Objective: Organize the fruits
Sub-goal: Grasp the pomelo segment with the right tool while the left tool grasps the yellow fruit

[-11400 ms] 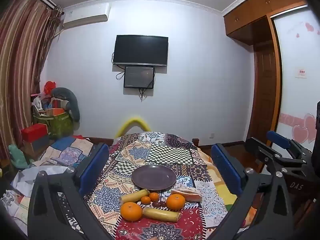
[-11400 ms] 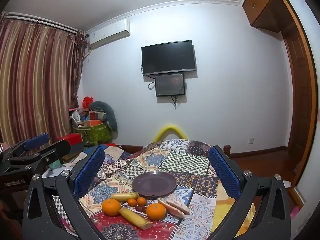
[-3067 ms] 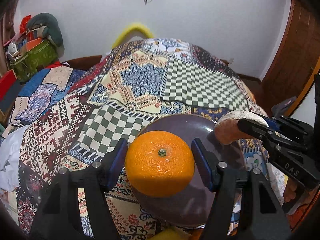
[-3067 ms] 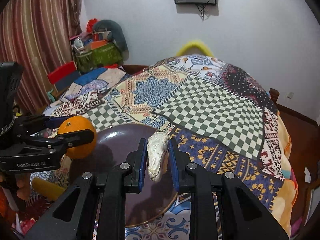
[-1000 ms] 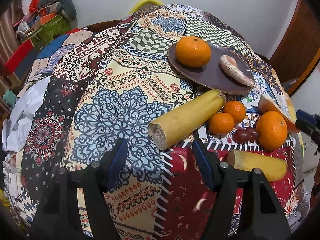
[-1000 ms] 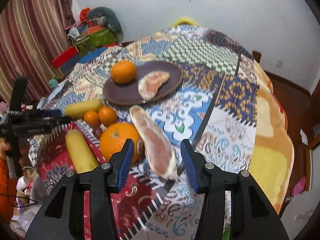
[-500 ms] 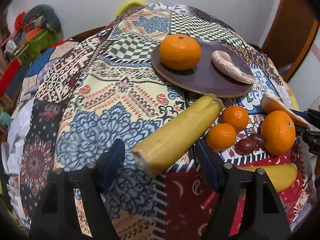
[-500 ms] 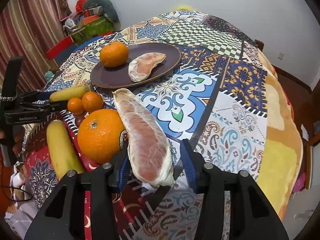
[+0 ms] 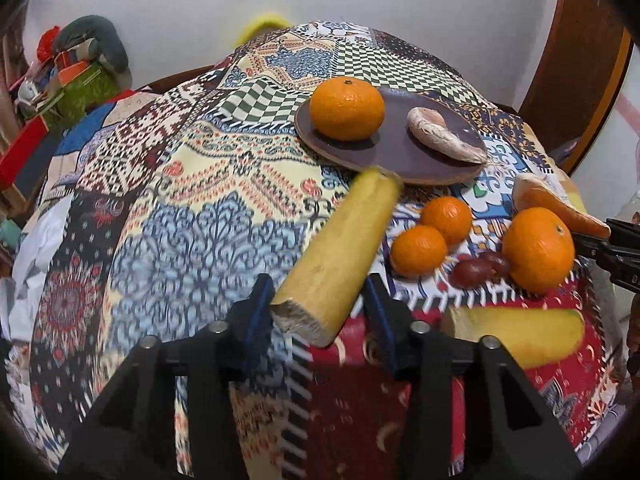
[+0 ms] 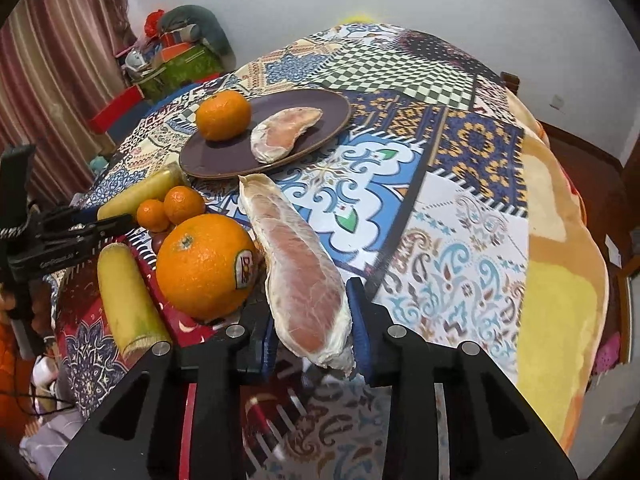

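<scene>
My left gripper has its jaws closing, and the pads press the cut end of a yellow banana piece whose far tip reaches the dark plate. My right gripper is closing too, with its pads against a peeled pomelo segment. An orange and another pomelo segment lie on the plate. A big orange sits just left of the right gripper.
Two small mandarins, dark red grapes and a second banana piece lie on the patchwork cloth between the grippers. Boxes and bags are piled on the floor at the left. A wooden door stands at the right.
Both pairs of jaws have narrowed onto their fruit. The banana piece's far end has swung up toward the plate's rim. The pomelo segment now sits deeper between the right pads.
</scene>
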Demonstrator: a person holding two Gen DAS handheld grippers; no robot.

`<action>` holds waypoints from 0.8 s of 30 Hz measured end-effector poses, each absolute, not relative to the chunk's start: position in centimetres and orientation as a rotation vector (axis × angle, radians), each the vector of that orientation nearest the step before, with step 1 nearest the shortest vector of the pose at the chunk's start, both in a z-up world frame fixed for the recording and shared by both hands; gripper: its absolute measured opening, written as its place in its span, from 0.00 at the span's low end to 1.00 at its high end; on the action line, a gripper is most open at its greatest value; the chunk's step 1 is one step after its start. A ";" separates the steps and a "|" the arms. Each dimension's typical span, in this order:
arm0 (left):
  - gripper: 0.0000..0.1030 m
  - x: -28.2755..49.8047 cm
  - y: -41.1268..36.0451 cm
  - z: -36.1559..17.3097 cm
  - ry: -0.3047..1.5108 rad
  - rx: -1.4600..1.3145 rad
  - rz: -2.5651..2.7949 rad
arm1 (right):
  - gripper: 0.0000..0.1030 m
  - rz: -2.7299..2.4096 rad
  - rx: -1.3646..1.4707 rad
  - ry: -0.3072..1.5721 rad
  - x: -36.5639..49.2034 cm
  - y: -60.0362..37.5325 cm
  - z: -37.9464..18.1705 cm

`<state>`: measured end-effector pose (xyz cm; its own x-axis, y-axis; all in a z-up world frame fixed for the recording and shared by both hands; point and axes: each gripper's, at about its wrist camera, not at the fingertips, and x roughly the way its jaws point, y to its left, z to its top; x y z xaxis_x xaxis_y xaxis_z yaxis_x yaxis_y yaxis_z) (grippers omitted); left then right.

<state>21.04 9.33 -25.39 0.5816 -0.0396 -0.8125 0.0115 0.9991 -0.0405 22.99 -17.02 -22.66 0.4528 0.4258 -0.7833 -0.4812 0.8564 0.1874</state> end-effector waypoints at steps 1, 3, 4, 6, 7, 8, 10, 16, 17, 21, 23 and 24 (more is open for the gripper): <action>0.41 20.6 9.3 -25.3 0.948 -0.036 -0.026 | 0.27 0.555 -0.062 0.948 22.8 -17.2 -22.6; 0.38 19.8 9.1 -25.2 0.947 -0.041 -0.021 | 0.27 0.549 -0.058 0.950 22.5 -17.6 -22.5; 0.38 19.2 9.0 -25.1 0.946 -0.046 -0.019 | 0.27 0.549 -0.057 0.951 22.2 -17.8 -22.4; 0.36 18.4 8.9 -25.0 0.948 -0.051 -0.015 | 0.27 0.548 -0.067 0.951 21.7 -17.9 -22.3; 0.36 18.1 8.8 -25.0 0.950 -0.054 -0.013 | 0.27 0.547 -0.072 0.950 21.5 -18.0 -22.2; 0.36 17.7 8.8 -24.9 0.953 -0.058 -0.012 | 0.27 0.547 -0.075 0.951 21.3 -18.1 -22.2; 0.35 16.9 8.7 -24.8 0.957 -0.067 -0.008 | 0.27 0.547 -0.076 0.953 20.9 -18.3 -22.1; 0.33 15.4 7.9 -24.5 0.973 -0.054 -0.023 | 0.27 0.549 -0.075 0.965 20.2 -19.0 -22.2; 0.33 15.5 7.9 -24.5 0.984 -0.047 -0.028 | 0.27 0.551 -0.076 0.971 20.2 -19.0 -22.2; 0.34 16.1 8.3 -24.2 1.006 -0.061 -0.046 | 0.28 0.557 -0.072 0.984 20.6 -18.9 -22.3; 0.34 16.6 8.6 -24.3 1.019 -0.078 -0.060 | 0.28 0.559 -0.075 0.989 20.9 -18.6 -22.4; 0.34 16.9 8.7 -24.4 1.025 -0.084 -0.064 | 0.28 0.560 -0.076 0.991 20.9 -18.5 -22.5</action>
<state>16.88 8.72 -24.39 0.5174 -0.0928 -0.8507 0.0137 0.9949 -0.1002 20.90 -18.46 -22.49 0.4194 0.4123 -0.8088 -0.4801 0.8569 0.1878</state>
